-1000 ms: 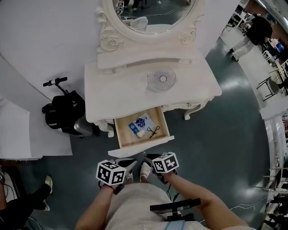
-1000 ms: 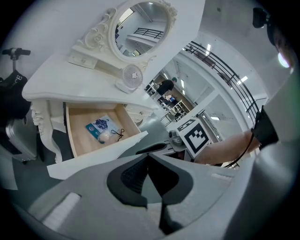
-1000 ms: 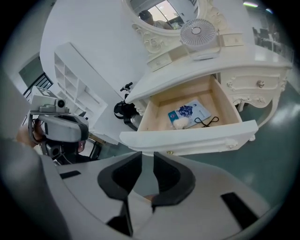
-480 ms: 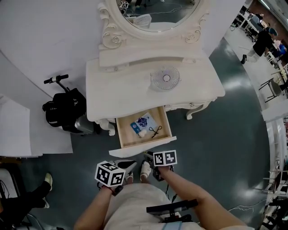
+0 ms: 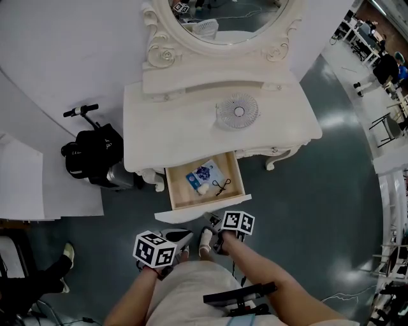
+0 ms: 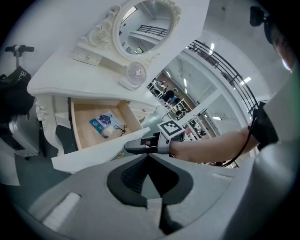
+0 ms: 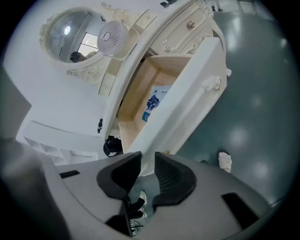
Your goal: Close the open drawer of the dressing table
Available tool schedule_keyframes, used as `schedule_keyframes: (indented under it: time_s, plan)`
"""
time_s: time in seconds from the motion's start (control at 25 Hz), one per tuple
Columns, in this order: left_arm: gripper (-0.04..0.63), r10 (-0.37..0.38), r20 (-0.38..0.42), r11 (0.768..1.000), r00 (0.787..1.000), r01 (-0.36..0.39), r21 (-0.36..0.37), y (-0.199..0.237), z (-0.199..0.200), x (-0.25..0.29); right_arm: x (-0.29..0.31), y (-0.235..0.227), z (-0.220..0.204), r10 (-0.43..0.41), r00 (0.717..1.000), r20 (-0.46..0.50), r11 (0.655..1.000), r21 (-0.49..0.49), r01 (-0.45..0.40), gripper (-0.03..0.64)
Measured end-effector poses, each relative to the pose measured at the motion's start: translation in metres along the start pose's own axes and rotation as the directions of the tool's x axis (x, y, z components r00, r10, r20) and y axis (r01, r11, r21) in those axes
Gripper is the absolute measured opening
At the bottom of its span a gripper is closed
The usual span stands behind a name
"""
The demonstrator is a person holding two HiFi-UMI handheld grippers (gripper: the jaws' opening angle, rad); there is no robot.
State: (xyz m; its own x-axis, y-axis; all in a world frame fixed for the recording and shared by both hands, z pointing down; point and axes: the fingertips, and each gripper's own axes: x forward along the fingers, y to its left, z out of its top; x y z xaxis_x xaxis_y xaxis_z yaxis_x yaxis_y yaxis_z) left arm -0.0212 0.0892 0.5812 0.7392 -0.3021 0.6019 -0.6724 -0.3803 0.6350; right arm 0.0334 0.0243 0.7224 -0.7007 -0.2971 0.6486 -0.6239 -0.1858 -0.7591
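The white dressing table [image 5: 159, 121] has its wooden drawer [image 5: 180, 192] pulled out, with the white drawer front [image 5: 203, 209] facing me. Inside lie a blue-and-white packet [image 5: 203, 175], a small white ball and a black hair tie. My right gripper [image 5: 211, 220] hovers just below the drawer front's right half. It is open, its jaws have just been opening, and nothing is between them. In the right gripper view the drawer front [image 7: 187, 103] stands right ahead of that gripper [image 7: 147, 160]. My left gripper [image 5: 185, 236] hangs lower left, its tips [image 6: 147, 156] together on nothing.
A round clear fan [image 5: 237, 111] sits on the table top below the oval mirror [image 5: 223, 19]. A black bag with a scooter handle [image 5: 95, 156] stands left of the table. My white shoes [image 5: 205, 240] are on the grey floor under the grippers.
The right gripper has rolled about its own axis, so its marker cube shows another face. It sank slightly toward the drawer front. The left gripper has stayed in place.
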Motion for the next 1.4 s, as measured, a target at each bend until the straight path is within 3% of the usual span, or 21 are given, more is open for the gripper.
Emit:
schedule_keyframes:
  time_s: [1.4]
  plan:
    - [0.009, 0.019, -0.024, 1.000, 1.000, -0.020, -0.023, 0.022, 0.013, 0.010, 0.030, 0.026, 0.049, -0.023, 1.000, -0.014, 0.997, -0.075, 0.022, 0.094]
